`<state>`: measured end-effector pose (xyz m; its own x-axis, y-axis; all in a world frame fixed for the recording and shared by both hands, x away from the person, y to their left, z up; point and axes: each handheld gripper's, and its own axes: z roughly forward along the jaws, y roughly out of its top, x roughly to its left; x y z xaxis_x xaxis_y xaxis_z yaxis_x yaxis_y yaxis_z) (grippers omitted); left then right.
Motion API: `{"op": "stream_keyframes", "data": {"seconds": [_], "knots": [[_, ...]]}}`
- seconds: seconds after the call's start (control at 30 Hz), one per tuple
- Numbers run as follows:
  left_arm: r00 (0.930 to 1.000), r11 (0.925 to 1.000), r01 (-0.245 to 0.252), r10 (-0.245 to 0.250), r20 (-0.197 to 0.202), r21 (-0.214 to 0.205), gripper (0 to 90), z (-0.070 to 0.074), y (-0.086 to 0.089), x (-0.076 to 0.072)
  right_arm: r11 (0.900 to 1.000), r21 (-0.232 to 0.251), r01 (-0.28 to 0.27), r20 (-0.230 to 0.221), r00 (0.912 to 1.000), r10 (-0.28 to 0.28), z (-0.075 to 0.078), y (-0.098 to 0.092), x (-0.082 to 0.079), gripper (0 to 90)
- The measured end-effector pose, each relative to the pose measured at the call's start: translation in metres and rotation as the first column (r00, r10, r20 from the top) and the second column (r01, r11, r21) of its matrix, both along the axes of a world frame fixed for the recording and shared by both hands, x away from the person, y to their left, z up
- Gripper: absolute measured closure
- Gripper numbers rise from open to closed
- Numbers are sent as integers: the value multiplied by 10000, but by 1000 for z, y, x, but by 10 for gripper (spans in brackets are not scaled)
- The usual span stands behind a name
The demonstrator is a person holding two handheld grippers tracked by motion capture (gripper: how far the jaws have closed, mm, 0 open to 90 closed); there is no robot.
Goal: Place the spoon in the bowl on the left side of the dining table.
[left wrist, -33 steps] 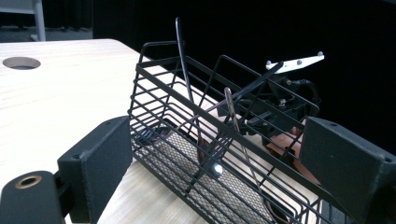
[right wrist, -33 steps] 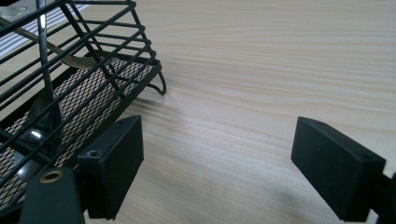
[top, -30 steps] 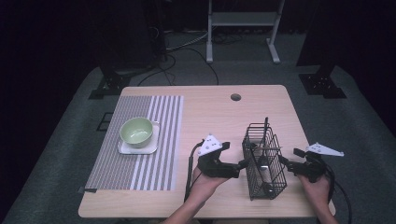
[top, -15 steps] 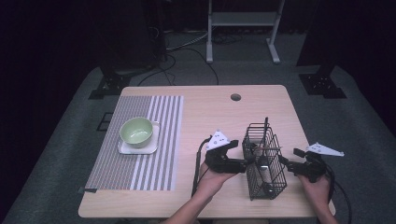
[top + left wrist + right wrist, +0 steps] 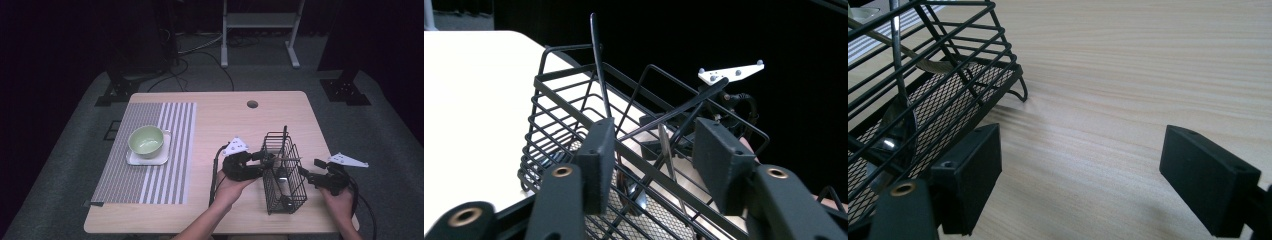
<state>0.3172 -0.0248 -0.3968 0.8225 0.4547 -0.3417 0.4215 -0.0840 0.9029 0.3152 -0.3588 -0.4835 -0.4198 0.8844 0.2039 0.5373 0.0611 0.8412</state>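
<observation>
A pale wooden tabletop point(image 5: 225, 125) in a dark room holds a black wire cutlery basket point(image 5: 283, 172). The left gripper point(image 5: 265, 159), jaws just closing but half-open, straddles the basket's rim for utensils; the right gripper point(image 5: 306, 176) waits beside it, wide and empty.

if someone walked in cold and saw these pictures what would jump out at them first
The black wire basket on the right half of the table, with dark utensils poking out of it. The left gripper reaches over its rim and its jaws have just been closing around the utensil handles, though the pads do not yet clearly press on one; the right gripper waits open beside it. Off to the left, a pale green bowl sits on a striped placemat.
</observation>
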Motion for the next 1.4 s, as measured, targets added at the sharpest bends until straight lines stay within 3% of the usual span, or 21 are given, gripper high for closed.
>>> {"op": "stream_keyframes", "data": {"seconds": [0.27,0.5,0.93,1.03,1.4], "knots": [[9988,9988,480,-479,81,-64,734,0,-4,0,10000,50,-14,11,10000,14,0,0,0,160],[9985,9982,548,-546,72,-247,835,-1,-2,-1,10000,90,-16,37,10000,15,0,-1,0,161],[9967,9926,815,-813,63,-900,894,7,-2,-10,10000,84,-23,-10,10000,24,0,-1,1,161],[9970,9929,755,-734,264,-916,895,13,-2,-13,10000,95,-14,33,10000,14,0,-1,0,161],[9985,9897,473,-431,345,-1350,895,26,6,-15,10000,77,26,23,10000,-26,0,-1,1,160]]}}
